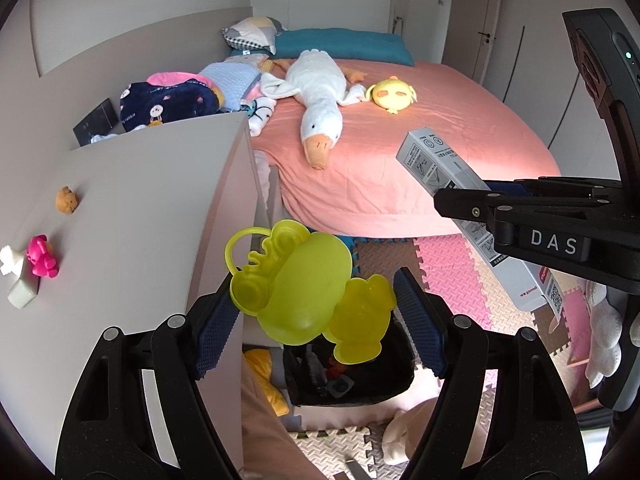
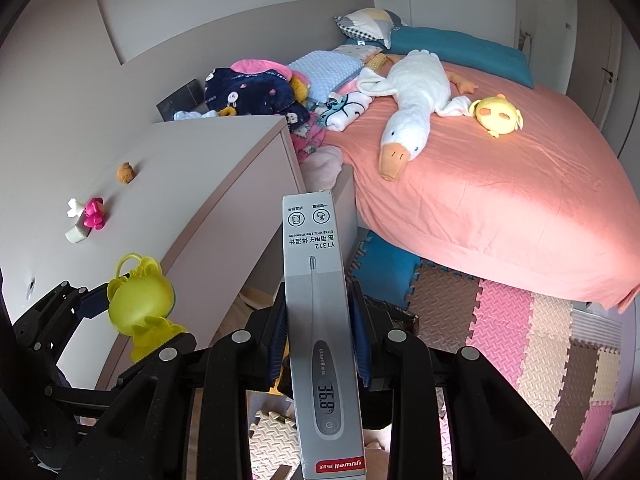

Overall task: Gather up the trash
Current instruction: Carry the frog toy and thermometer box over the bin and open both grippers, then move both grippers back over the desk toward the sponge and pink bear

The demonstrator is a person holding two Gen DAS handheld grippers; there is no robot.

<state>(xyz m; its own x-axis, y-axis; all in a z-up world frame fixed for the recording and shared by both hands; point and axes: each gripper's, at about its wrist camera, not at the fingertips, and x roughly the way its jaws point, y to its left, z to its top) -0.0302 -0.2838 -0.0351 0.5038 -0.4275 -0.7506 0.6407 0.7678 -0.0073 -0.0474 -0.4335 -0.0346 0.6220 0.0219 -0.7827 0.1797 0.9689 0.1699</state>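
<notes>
A translucent yellow-green frog-shaped plastic toy [image 1: 308, 292] hangs between the blue pads of my left gripper [image 1: 314, 294], which is shut on it. The same toy [image 2: 140, 304] shows at the lower left of the right wrist view. My right gripper [image 2: 318, 308] is shut on a long grey thermometer box [image 2: 320, 300], which sticks out forward past the fingers. In the left wrist view that box [image 1: 436, 160] slants across the right side. A black bin [image 1: 348, 384] with items inside sits on the floor right below the toy.
A white cabinet [image 1: 132, 208] stands on the left with small figures on top: brown [image 1: 66, 200], pink [image 1: 41, 256]. A pink-sheeted bed [image 1: 400, 152] carries a goose plush [image 1: 320, 100] and a yellow plush [image 1: 392, 94]. Coloured foam mats [image 2: 520, 340] cover the floor.
</notes>
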